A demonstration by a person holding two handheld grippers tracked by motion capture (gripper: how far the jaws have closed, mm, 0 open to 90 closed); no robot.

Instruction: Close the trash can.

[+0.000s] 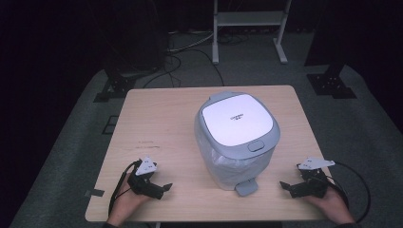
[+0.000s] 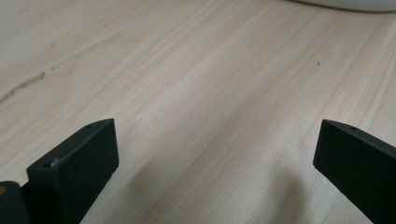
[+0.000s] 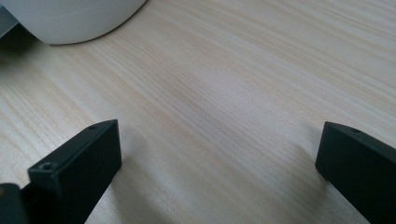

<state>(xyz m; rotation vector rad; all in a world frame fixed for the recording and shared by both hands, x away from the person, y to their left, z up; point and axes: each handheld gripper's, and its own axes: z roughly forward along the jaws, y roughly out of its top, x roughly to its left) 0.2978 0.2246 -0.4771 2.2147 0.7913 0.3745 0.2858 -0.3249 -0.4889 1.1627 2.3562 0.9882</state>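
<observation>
Pedal bin (image 1: 236, 140) stands mid-table (image 1: 157, 118), lid closed (bag lining visible). Left tongs (image 1: 161, 188) and right tongs (image 1: 286, 186) rest wide, empty, either side. Nothing begun; all work remains.

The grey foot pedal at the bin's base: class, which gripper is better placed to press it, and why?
Probably the right gripper. Its open jaws point at the grey foot pedal of the white lidded pedal bin, with bare wooden table between. The left gripper, also open, sits farther off.
</observation>
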